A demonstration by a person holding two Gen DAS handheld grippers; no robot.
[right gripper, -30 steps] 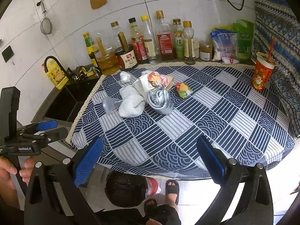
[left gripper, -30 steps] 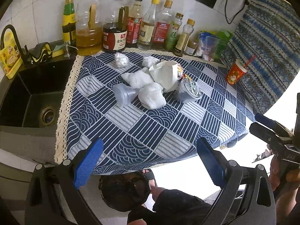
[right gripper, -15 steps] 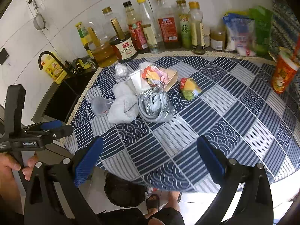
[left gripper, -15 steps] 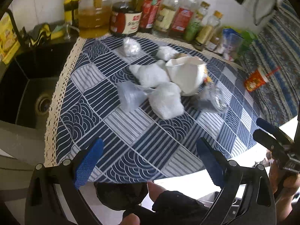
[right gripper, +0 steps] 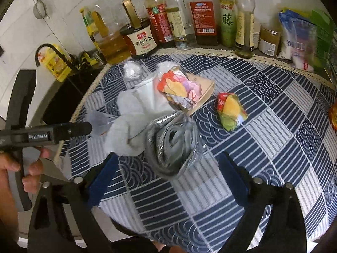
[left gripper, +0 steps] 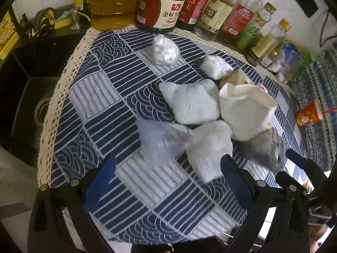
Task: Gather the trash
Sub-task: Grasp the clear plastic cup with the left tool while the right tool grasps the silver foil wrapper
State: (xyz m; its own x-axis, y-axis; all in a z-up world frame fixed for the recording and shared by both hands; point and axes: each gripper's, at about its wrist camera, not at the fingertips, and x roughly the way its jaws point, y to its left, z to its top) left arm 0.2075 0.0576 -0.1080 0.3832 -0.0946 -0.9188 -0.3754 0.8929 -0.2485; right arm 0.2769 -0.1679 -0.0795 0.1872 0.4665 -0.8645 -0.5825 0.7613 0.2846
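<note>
Trash sits heaped mid-table on the blue-and-white patterned tablecloth (right gripper: pixel 263 130): crumpled white paper towel wads (left gripper: pixel 208 149), a clear crumpled plastic bag (left gripper: pixel 160 141), a torn white paper cup (left gripper: pixel 246 111), a crushed silver foil wrapper (right gripper: pixel 174 141), and a brown paper box stuffed with colourful wrappers (right gripper: pixel 185 90). A red, yellow and green snack wrapper (right gripper: pixel 230 110) lies apart from the heap, to its right in the right wrist view.

Left tongs (left gripper: pixel 166 175): spread wide, nothing held, poised above the near towel wad and the plastic bag. No contact seen.

Right tongs (right gripper: pixel 166 172): wide but closing, empty. The foil wrapper lies just ahead of the tips, not yet between the pads.

Likely step: both tongs lining up for first picks.

Risks:
- The two tongs work the same tight heap, and the left one already crosses the right wrist view; they could knock together.
- Foil and plastic are light and springy, so a shallow pinch may slip or flick them off the table edge.
- The wads touch each other; lifting one may drag its neighbours.
- Pads closing low could catch the tablecloth and tug it toward the row of glass sauce bottles (right gripper: pixel 202 14) at the back.
</note>
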